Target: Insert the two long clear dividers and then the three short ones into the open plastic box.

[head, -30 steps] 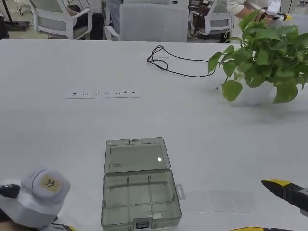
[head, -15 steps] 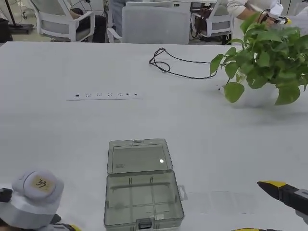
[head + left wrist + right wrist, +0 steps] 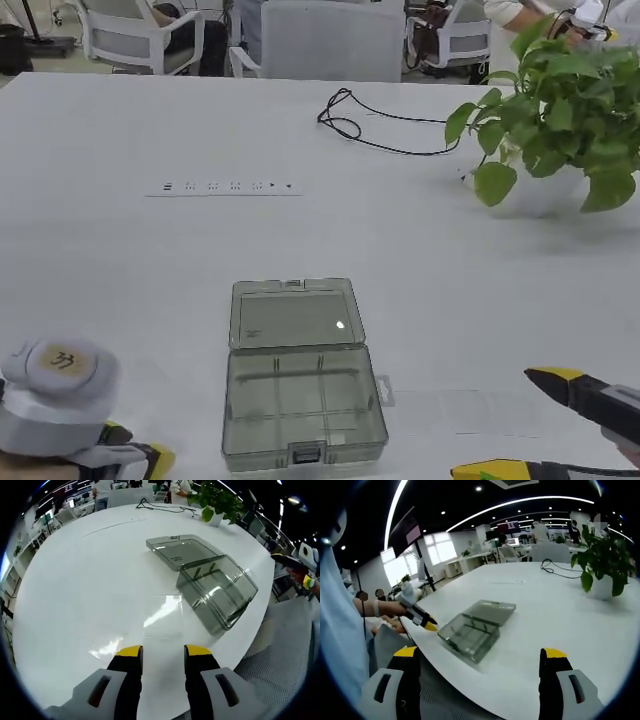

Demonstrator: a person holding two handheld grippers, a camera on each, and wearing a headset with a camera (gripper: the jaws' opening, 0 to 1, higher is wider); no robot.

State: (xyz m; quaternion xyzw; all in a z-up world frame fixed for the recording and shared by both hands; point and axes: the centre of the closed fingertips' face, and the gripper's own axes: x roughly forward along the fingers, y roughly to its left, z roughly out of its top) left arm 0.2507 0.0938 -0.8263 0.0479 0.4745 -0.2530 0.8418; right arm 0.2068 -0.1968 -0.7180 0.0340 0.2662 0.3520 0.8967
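The open smoky plastic box [image 3: 303, 400] sits near the table's front edge, its lid [image 3: 292, 313] laid flat behind it. Faint clear dividers [image 3: 465, 412] lie flat on the table just right of the box. My right gripper [image 3: 515, 425] hovers open at the front right, its jaws spread wide around the dividers' area. My left gripper [image 3: 140, 452] is at the front left, apart from the box and holding nothing. The left gripper view has its open jaws [image 3: 163, 652] over bare table, with the box [image 3: 217, 590] beyond. The box [image 3: 470, 630] also appears in the right gripper view.
A potted green plant [image 3: 565, 110] stands at the back right. A black cable [image 3: 375, 125] loops at the back middle, and a thin strip with marks [image 3: 225, 187] lies left of centre. Chairs and people are beyond the table's far edge [image 3: 200, 78].
The head camera shifted a little. My left gripper has sunk slightly lower at the bottom left; the right gripper and the box stay about where they were.
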